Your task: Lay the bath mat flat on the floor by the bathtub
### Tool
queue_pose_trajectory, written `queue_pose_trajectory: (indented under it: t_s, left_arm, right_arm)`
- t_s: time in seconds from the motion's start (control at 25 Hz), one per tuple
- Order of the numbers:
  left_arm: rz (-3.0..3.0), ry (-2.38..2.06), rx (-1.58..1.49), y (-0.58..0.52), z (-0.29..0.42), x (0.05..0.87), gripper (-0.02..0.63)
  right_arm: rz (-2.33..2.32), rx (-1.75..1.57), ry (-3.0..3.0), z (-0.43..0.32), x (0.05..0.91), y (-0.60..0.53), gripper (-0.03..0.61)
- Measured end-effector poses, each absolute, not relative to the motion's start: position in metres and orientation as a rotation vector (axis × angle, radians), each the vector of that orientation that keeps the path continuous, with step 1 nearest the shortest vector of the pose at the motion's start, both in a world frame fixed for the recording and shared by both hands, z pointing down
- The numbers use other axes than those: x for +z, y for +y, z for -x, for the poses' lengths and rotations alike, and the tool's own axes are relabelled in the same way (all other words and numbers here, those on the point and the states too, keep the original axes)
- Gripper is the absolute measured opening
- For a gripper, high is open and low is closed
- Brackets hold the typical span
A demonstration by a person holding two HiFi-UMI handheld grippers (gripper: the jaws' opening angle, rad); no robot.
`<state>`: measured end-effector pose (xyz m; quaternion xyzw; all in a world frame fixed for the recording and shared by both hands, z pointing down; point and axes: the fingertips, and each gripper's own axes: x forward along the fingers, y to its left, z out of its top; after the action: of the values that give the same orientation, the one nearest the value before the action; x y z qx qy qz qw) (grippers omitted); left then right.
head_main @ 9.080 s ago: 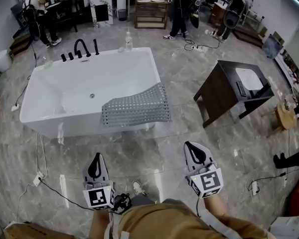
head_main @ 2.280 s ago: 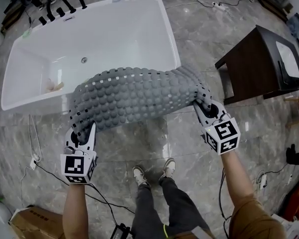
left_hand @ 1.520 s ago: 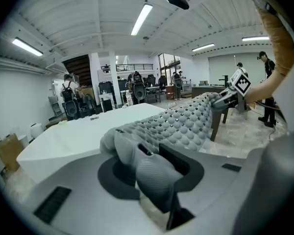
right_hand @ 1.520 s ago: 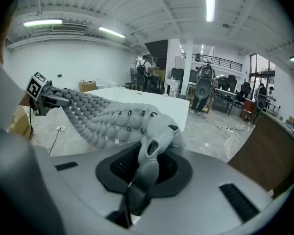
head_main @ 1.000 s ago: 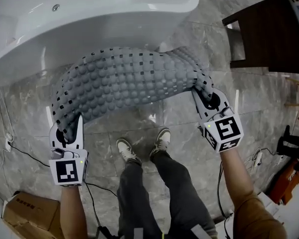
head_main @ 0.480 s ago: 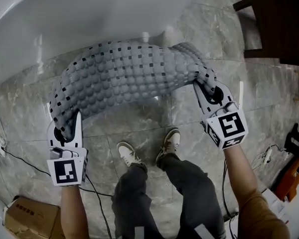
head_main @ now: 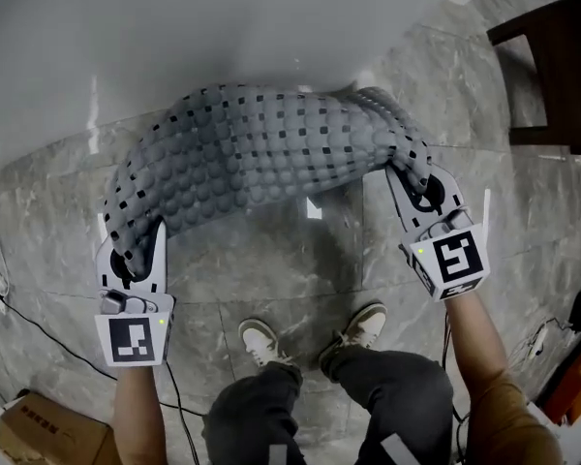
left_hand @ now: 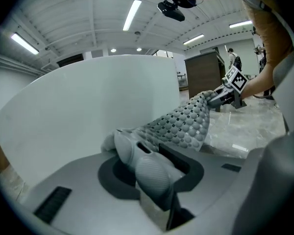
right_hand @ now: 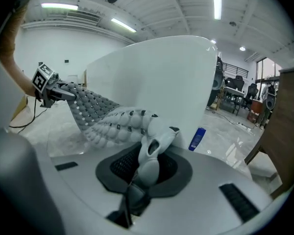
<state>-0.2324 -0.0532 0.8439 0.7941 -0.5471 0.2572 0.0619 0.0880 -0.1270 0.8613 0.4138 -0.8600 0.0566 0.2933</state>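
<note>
the grey bobbled rubber bath mat (head_main: 261, 153) hangs in the air as a sagging band stretched between its two near corners, its far edge drooping toward the foot of the white bathtub (head_main: 174, 37). whether that edge already brushes the grey marble-look floor (head_main: 271, 269) is hard to tell from above. the left gripper (head_main: 133, 242) has its jaws clamped on the mat's left corner, and the right gripper (head_main: 413, 176) pinches the bunched right corner the same way. so the mat is off the tub and low beside it, in the right spot, but not yet laid: it has to be set down, spread flat and let go. a dark wooden cabinet (head_main: 552, 76) stands well off to the right.
</note>
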Motion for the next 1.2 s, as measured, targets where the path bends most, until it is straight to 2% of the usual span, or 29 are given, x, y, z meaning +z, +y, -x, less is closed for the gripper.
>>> queue_pose_trajectory:
  t_s: [0.28, 1.2]
  left_arm:
    - [-2.492, -1.652, 0.807, -0.082, 0.231, 0.910, 0.117]
    - [-2.544, -1.724, 0.782, -0.081, 0.220, 0.923, 0.115]
  right_arm:
    - [-1.155, 0.077, -2.317, -0.094, 0.911, -0.141, 0.053]
    - [-1.171, -0.097, -2.370, -0.098, 0.930, -0.156, 0.052]
